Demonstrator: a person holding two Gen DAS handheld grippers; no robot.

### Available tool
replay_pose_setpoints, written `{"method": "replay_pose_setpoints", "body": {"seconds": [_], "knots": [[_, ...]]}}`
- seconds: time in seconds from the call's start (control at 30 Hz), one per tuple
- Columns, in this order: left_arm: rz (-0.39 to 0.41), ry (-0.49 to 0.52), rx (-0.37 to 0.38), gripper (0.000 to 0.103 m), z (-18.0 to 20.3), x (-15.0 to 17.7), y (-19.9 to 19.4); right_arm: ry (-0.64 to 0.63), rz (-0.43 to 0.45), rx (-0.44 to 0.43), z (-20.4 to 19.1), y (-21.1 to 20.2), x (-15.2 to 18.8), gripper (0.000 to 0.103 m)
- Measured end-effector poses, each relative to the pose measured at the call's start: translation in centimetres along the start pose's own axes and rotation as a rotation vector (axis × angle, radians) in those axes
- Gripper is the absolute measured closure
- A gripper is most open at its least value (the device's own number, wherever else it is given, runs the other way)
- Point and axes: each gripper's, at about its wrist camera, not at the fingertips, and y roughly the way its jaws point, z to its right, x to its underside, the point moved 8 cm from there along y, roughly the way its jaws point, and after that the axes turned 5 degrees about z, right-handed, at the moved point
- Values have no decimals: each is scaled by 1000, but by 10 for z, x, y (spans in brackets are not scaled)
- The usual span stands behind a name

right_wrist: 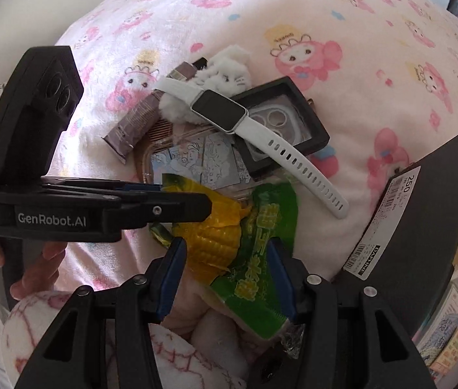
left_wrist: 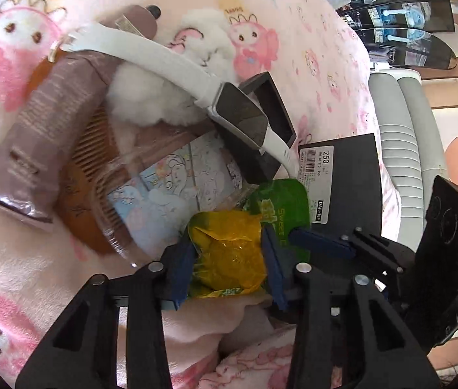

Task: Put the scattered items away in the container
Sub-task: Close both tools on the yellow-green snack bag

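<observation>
A green and yellow sweet corn packet lies on the pink blanket at the near edge of a pile. My left gripper has its blue pads on both sides of the packet's yellow end, closed on it. My right gripper straddles the packet's other end, pads against its sides. The pile holds a white smartwatch, a brown tube, a wooden comb, a white plush, a clear card case and a black lens box. The dark box stands right.
A pink patterned blanket covers the surface. A grey ribbed object and dark shelves lie beyond the box. Small colourful boxes stand at the far right. The left gripper's body crosses the right wrist view.
</observation>
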Motion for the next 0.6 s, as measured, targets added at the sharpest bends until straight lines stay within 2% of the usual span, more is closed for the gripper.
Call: {"method": "replay_pose_setpoints", "body": {"seconds": [0.1, 0.13, 0.17, 0.27, 0.3, 0.33, 0.37, 0.43, 0.5, 0.53, 0.6], "knots": [[56, -32, -11, 70, -2, 1, -11, 10, 6, -29, 0, -2, -1, 56], [92, -45, -13, 92, -3, 1, -20, 14, 15, -38, 0, -4, -1, 56], [137, -43, -30, 99, -5, 2, -32, 19, 24, -45, 0, -7, -1, 56], [266, -35, -75, 99, -11, 8, -67, 47, 33, -67, -1, -13, 0, 56], [282, -41, -82, 99, -15, 10, -73, 60, 28, -77, 0, -14, -1, 56], [278, -47, -58, 98, -17, 13, -75, 72, 25, -80, 1, -14, -2, 56], [265, -58, -23, 94, -24, 13, -75, 83, 28, -73, 3, -15, -4, 56], [244, -65, 19, 68, -25, 19, -72, 101, 37, -51, 6, -15, -9, 56], [222, -51, 31, 54, -24, 20, -64, 102, 17, -37, 8, -12, -11, 56], [213, -55, 31, 48, -23, 18, -57, 91, 3, -31, 6, -10, -10, 56], [191, -88, 28, 43, -21, 13, -36, 62, -27, -53, 2, -2, -6, 56]]}}
